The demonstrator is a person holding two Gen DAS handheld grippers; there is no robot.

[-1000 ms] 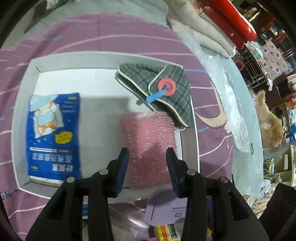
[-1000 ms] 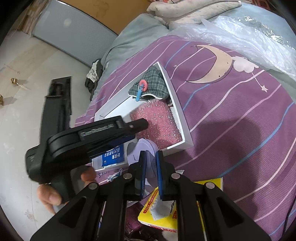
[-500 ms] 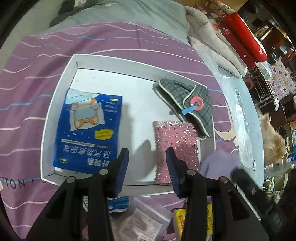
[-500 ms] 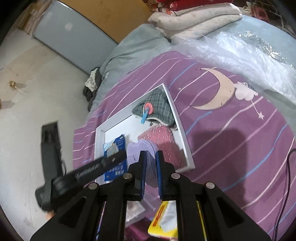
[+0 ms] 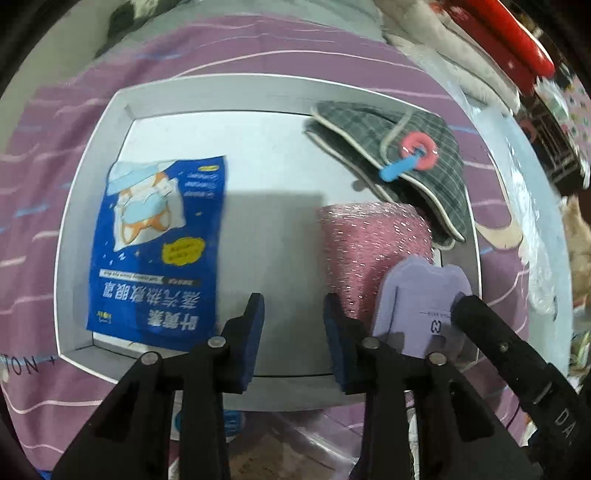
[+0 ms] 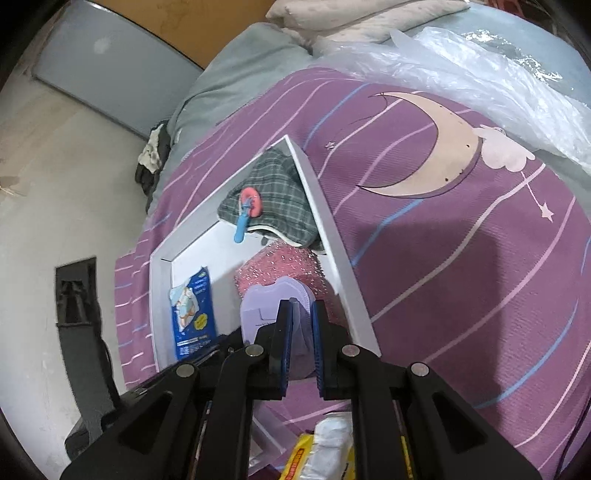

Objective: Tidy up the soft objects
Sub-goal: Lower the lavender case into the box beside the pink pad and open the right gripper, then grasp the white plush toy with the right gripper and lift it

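Note:
A white tray (image 5: 85,221) (image 6: 332,236) lies on a purple striped bedspread. In it are a blue packet (image 5: 155,251) (image 6: 192,317), a grey plaid cloth (image 5: 413,158) (image 6: 273,199) with a pink ring and blue clip, and a pink glittery sponge (image 5: 373,251) (image 6: 284,266). My right gripper (image 6: 302,314) is shut on a flat lilac pad (image 5: 417,302) (image 6: 269,306), holding it over the sponge at the tray's near right corner. My left gripper (image 5: 293,314) hovers above the bare tray floor, its jaws closing with nothing between them.
Clear plastic sheeting (image 6: 498,74) and folded bedding (image 6: 362,18) lie beyond the bedspread. A yellow packet (image 6: 314,454) and clear wrappers sit near the tray's front edge. A black stand (image 6: 77,306) stands on the floor at the left.
The right gripper carried the lilac pad from in front of the tray to over the pink sponge. The left gripper drew back, shifted left off the sponge and narrowed its jaws.

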